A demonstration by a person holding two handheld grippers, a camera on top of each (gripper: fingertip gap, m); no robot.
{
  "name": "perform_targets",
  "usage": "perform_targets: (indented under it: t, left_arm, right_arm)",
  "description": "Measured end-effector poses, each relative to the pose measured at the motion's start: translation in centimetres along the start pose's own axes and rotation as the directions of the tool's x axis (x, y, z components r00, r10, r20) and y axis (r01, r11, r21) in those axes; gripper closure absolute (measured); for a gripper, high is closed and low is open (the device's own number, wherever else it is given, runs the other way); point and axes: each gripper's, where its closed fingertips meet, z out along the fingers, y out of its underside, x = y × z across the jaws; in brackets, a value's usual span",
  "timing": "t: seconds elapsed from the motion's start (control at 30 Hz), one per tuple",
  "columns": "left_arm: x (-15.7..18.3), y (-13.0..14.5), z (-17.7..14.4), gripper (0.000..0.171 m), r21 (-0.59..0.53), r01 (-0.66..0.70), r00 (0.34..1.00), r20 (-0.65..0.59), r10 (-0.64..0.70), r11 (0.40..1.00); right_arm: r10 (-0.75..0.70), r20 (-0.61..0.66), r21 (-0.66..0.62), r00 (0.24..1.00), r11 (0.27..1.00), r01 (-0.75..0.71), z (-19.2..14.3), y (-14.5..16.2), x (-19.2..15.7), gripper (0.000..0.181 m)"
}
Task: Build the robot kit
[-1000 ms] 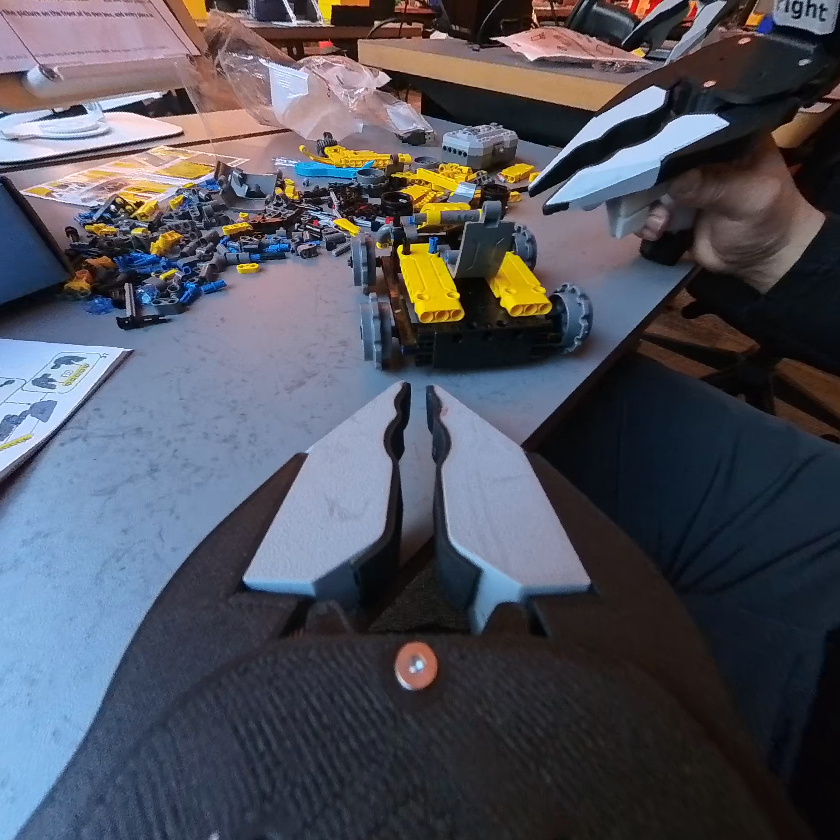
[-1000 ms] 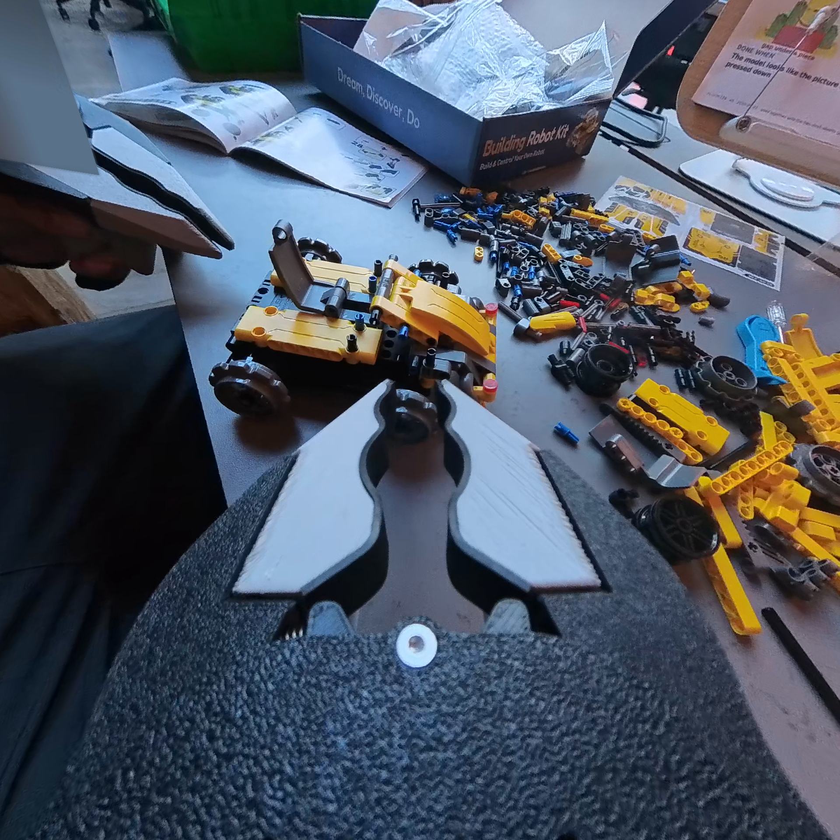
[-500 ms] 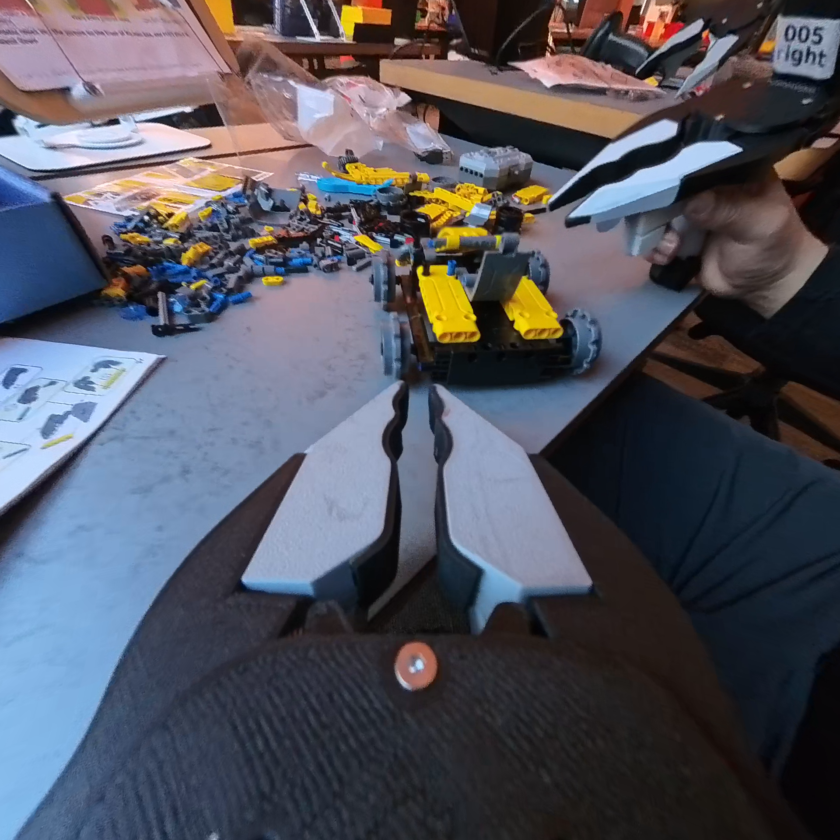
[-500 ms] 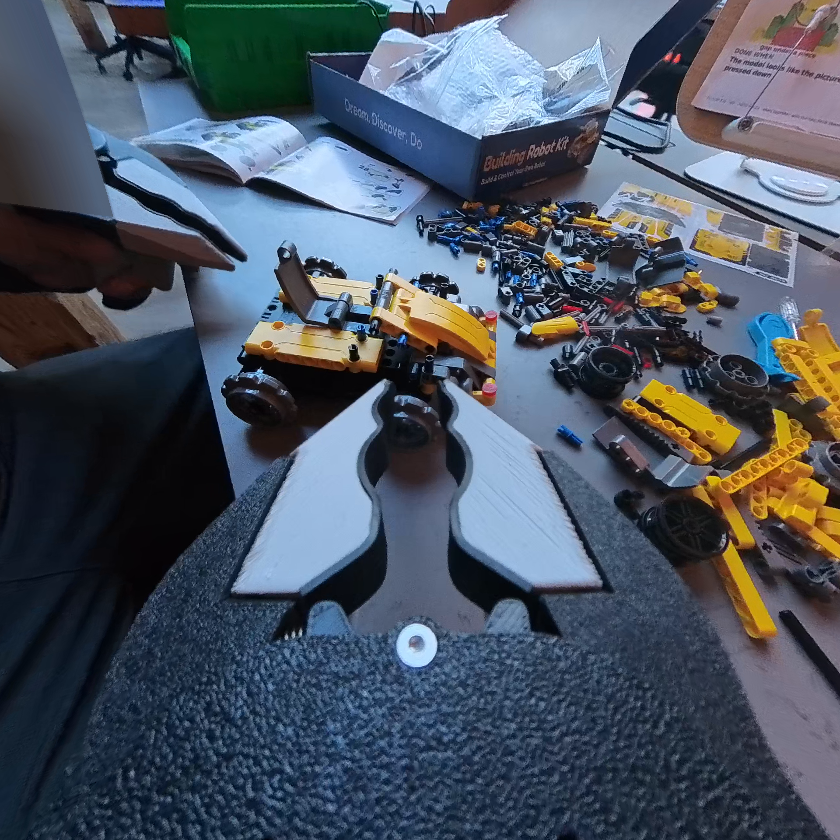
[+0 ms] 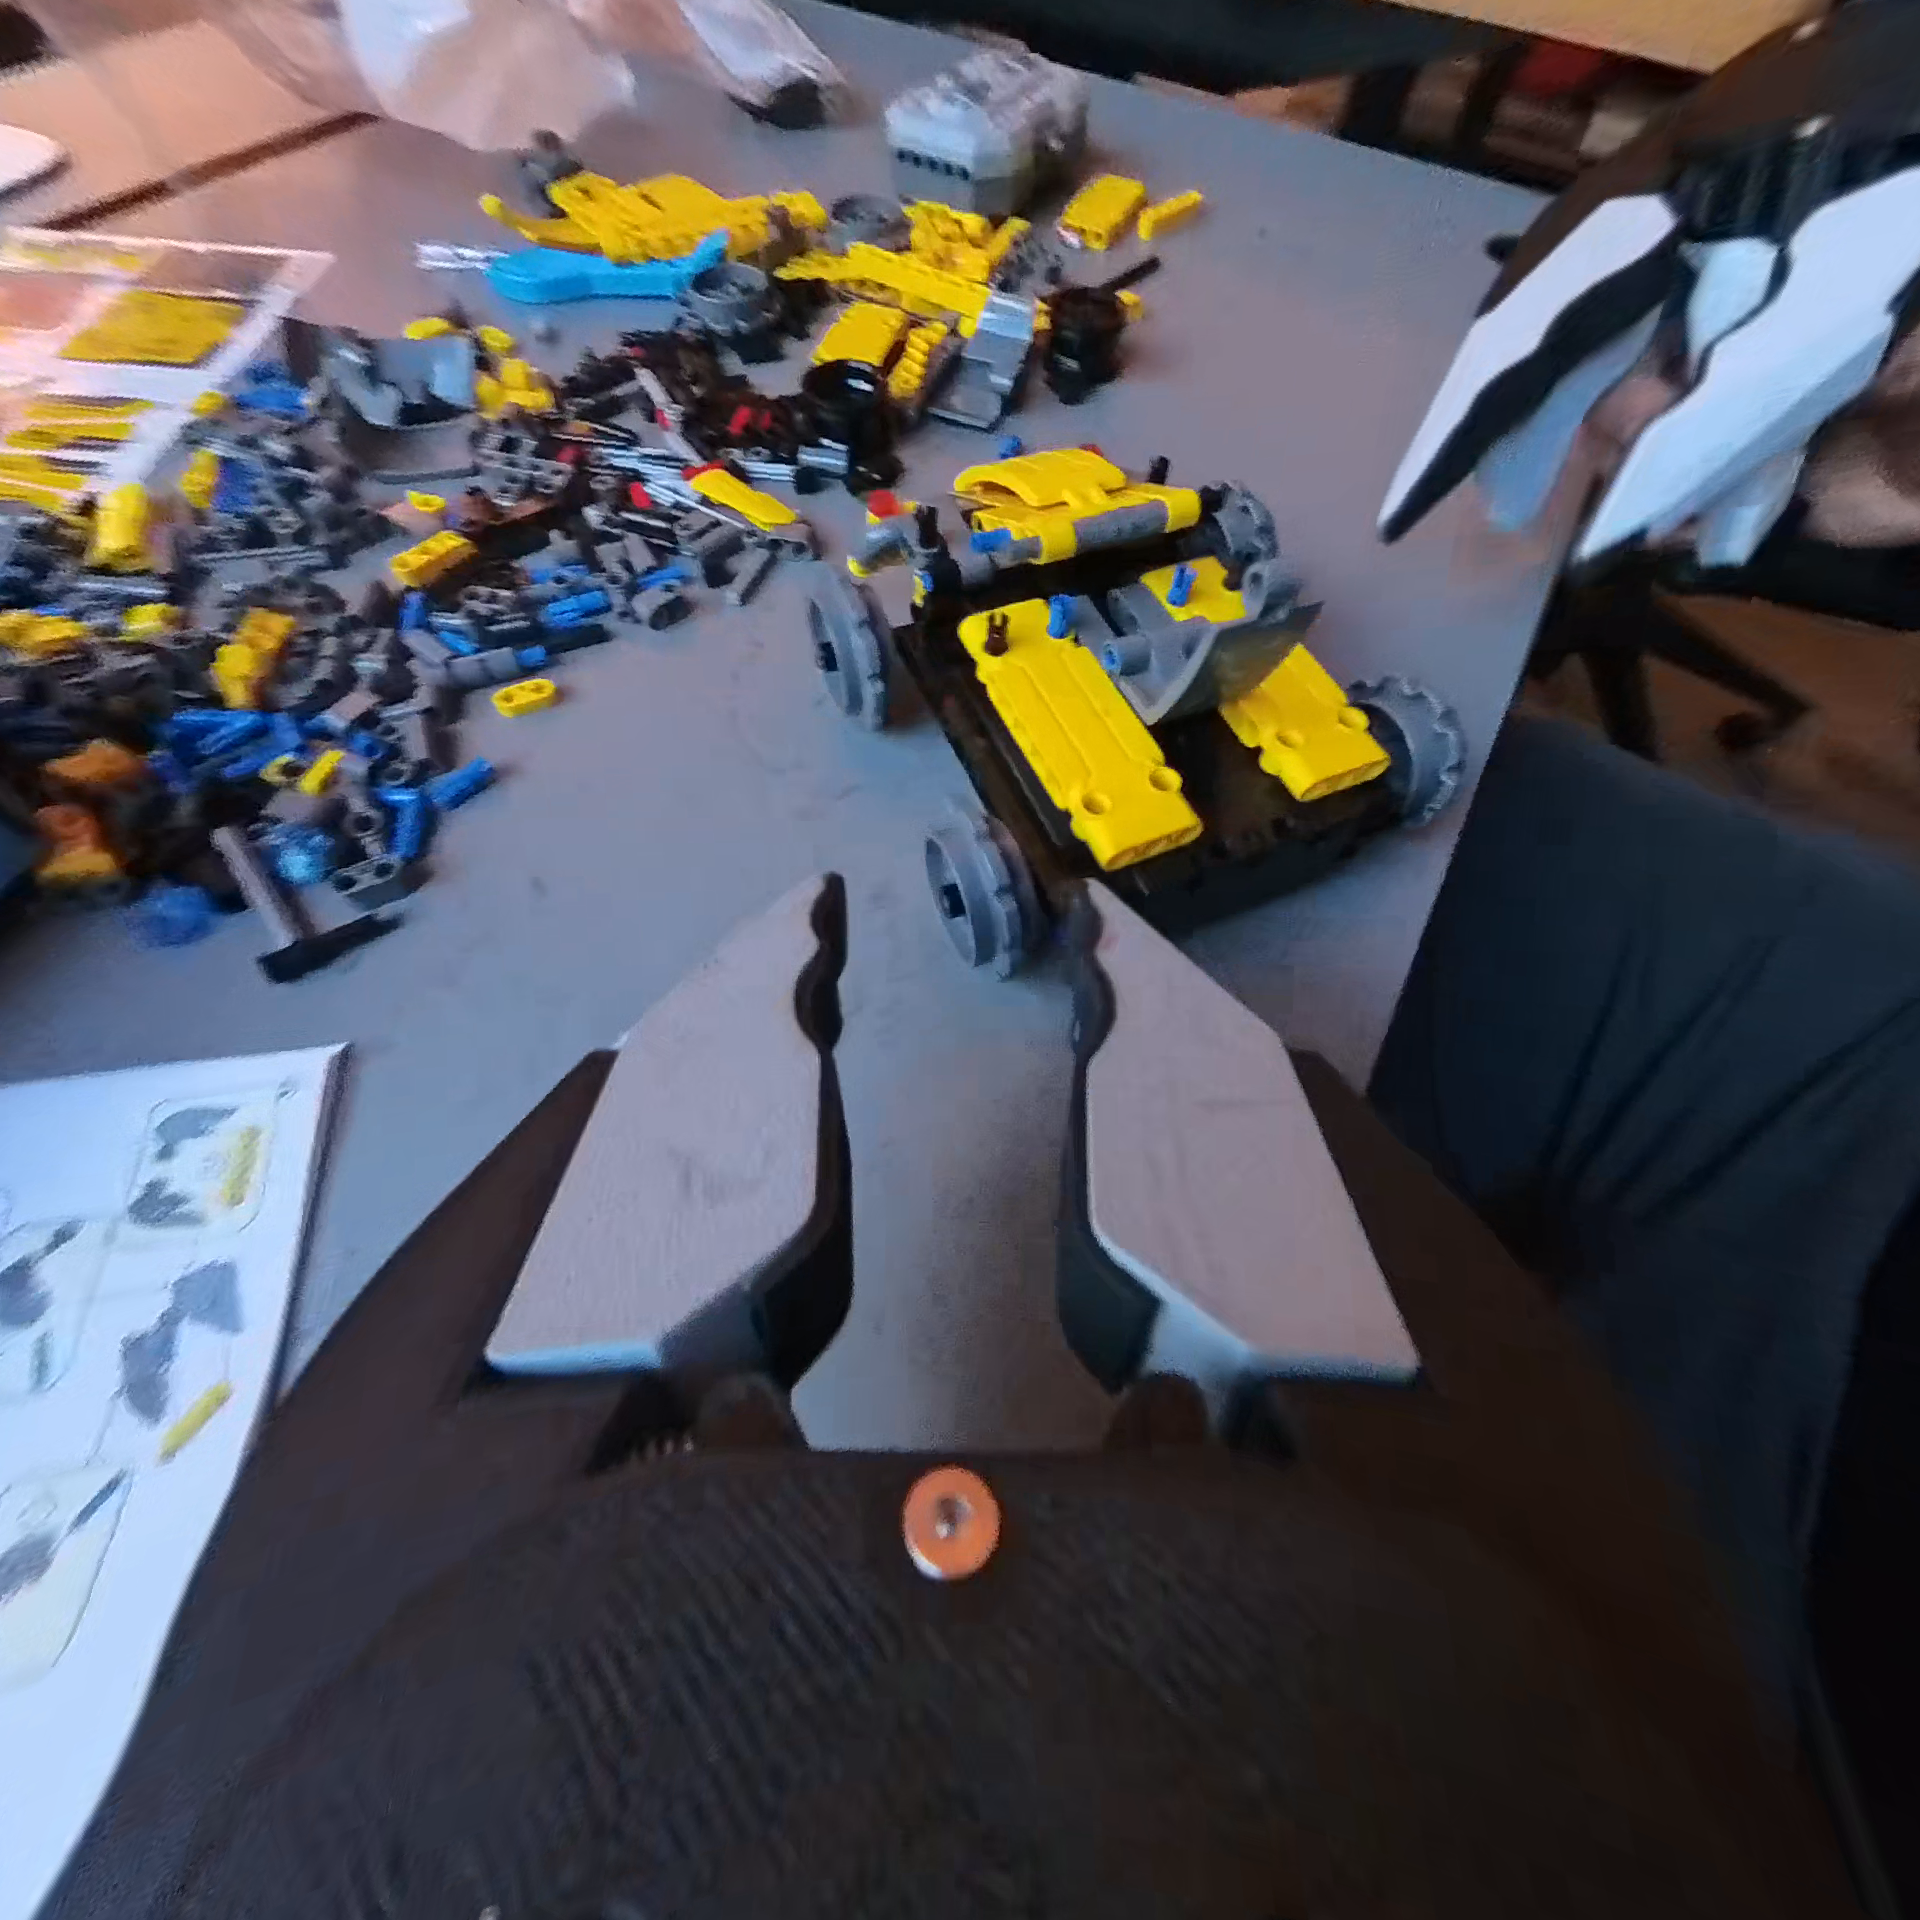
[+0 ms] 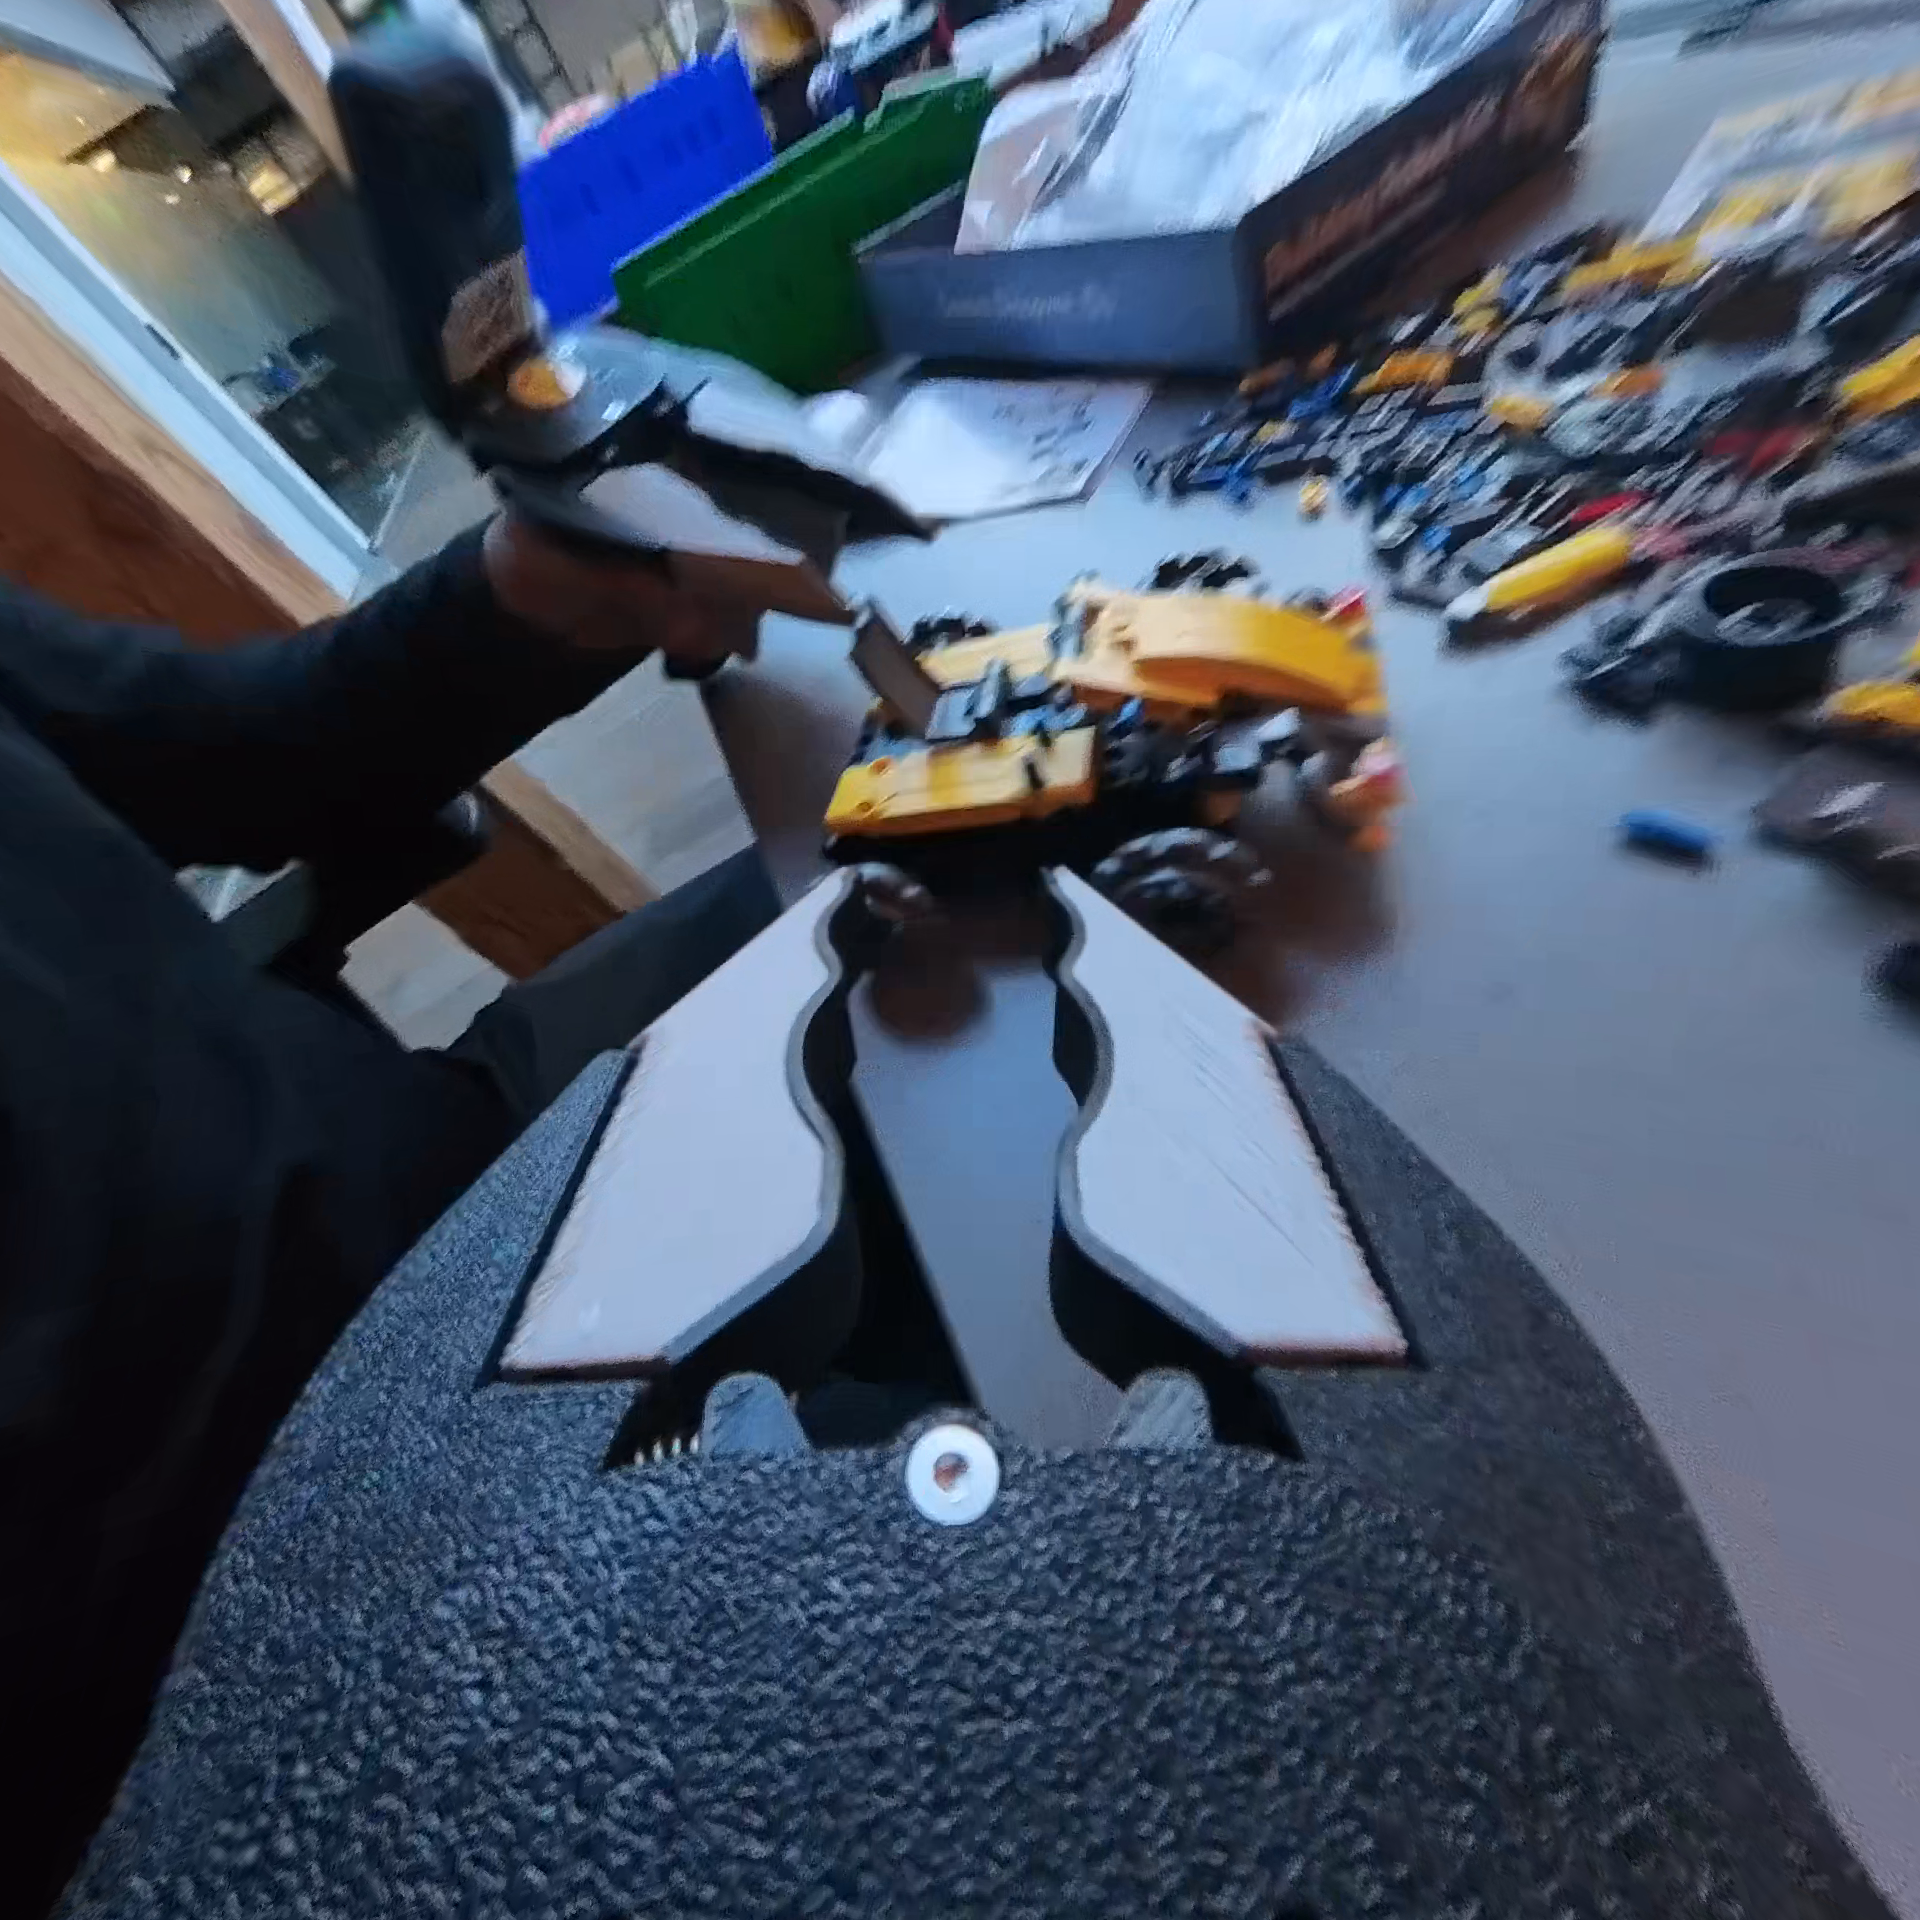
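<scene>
A yellow and black brick-built car [image 5: 1081,717] with grey wheels stands near the table's edge; it also shows in the right wrist view [image 6: 1195,644]. My left gripper [image 5: 956,914] is open and empty, its tips just behind the car's nearest wheel [image 5: 971,904]. My right gripper [image 6: 945,894] is open and empty, close to the car's side, with a dark wheel [image 6: 894,894] showing in its gap. In the left wrist view the right gripper [image 5: 1491,540] hovers right of the car. In the right wrist view the left gripper [image 6: 883,571] is by the car's grey seat [image 6: 883,665].
A pile of loose yellow, blue and black parts [image 5: 468,582] covers the grey table [image 5: 675,831] left of the car. An instruction booklet [image 5: 135,1247] lies at near left. A dark box [image 6: 1091,301] stands behind. A person's dark-clad leg [image 5: 1662,1039] is beside the table edge. My right fingertips sit around 15 centimeters from my left ones. My right gripper's tips are some 6 centimeters from the dark wheel [image 6: 894,894]. My left wrist view [image 5: 1374,711] looks at it from another angle.
Both grippers have opened wider. Both have moved closer to the car, the left one up to its rear wheel. The views are now blurred by motion.
</scene>
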Motion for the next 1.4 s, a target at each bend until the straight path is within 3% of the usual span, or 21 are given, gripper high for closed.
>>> perform_targets:
  t: [0.13,0.27,0.43,0.6,0.7,0.8,0.9,1.1,1.3,1.4]
  left_arm:
    - [1.7,0.6,0.7,0.142,-0.053,-0.002,0.990,-0.140,-0.006,0.999]
    - [3.0,0.9,0.5,0.150,-0.062,-0.041,0.990,-0.137,0.032,0.997]
    - [6.6,1.8,0.6,0.149,-0.070,-0.090,0.979,-0.192,0.075,0.993]
    - [7.0,2.4,0.9,0.147,-0.092,-0.158,0.974,-0.176,0.140,0.983]
    - [5.8,1.7,0.1,0.145,-0.060,-0.140,0.979,-0.161,0.129,0.988]
    - [2.4,0.5,-0.9,0.144,-0.043,-0.139,0.987,-0.090,0.135,0.989]
    - [-0.8,-1.3,-0.9,0.147,-0.014,-0.159,0.986,-0.045,0.158,0.987]
    - [-2.1,-1.6,3.4,0.145,-0.034,-0.325,0.926,-0.214,0.311,0.945]
    - [-1.1,-2.6,5.7,0.145,0.007,-0.313,0.877,-0.382,0.292,0.950]
    - [-0.1,-1.7,6.0,0.139,-0.014,-0.340,0.839,-0.457,0.297,0.940]
  right_arm:
    - [0.024,-0.039,-0.086,0.999,0.996,-0.027,2.5,2.0,-2.2,0.125]
    - [0.044,-0.093,-0.122,0.995,0.991,-0.056,4.2,2.2,-3.1,0.113]
    - [-0.112,-0.238,-0.274,0.965,0.961,0.044,2.4,3.8,-0.7,0.139]
    - [-0.093,-0.249,-0.257,0.964,0.966,0.027,0.7,3.9,0.3,0.133]
    - [-0.104,-0.231,-0.199,0.967,0.978,0.058,-0.2,2.6,0.5,0.133]
    - [-0.097,-0.247,-0.132,0.964,0.989,0.066,-1.5,1.0,2.1,0.133]
    - [-0.115,-0.267,-0.150,0.957,0.986,0.077,-2.3,0.6,4.0,0.134]
    - [-0.277,-0.208,-0.335,0.938,0.921,0.198,-1.0,1.1,6.5,0.133]
    - [-0.339,-0.077,-0.435,0.938,0.858,0.274,0.8,1.8,6.7,0.132]
    - [-0.383,-0.080,-0.462,0.920,0.832,0.306,1.3,2.4,7.2,0.135]
